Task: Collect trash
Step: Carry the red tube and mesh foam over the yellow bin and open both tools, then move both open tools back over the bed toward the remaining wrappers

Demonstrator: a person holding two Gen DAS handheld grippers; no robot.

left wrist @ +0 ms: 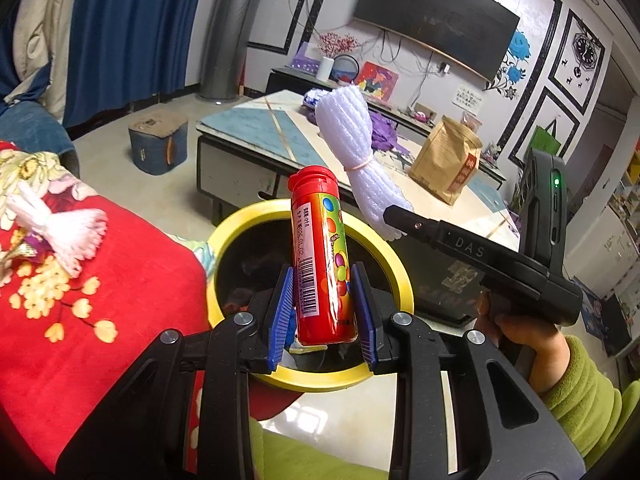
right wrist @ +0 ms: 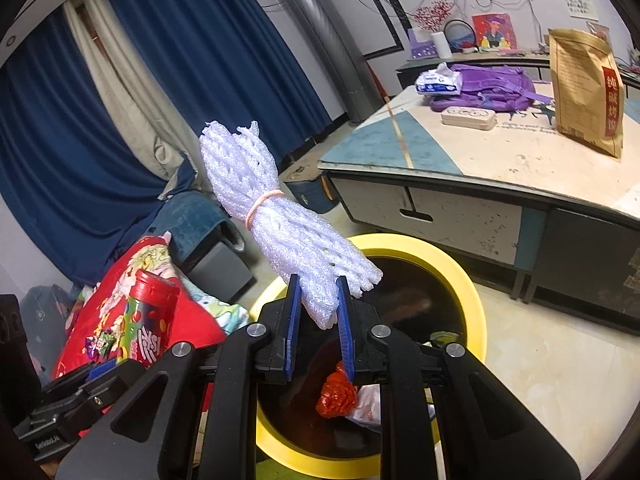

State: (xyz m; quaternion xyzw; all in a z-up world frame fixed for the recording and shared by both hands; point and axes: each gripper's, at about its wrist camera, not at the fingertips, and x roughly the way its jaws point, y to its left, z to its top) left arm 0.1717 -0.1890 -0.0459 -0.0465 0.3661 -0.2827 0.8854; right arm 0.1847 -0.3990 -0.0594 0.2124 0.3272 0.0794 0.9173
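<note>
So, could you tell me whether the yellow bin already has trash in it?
Yes: the yellow bin holds a crumpled red wrapper and white scrap.

candy tube (left wrist: 322, 256) over bin (left wrist: 376, 248) | foam bundle (right wrist: 288, 232) over bin

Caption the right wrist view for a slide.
Right gripper holds a white foam net bundle above the yellow-rimmed trash bin.
</note>
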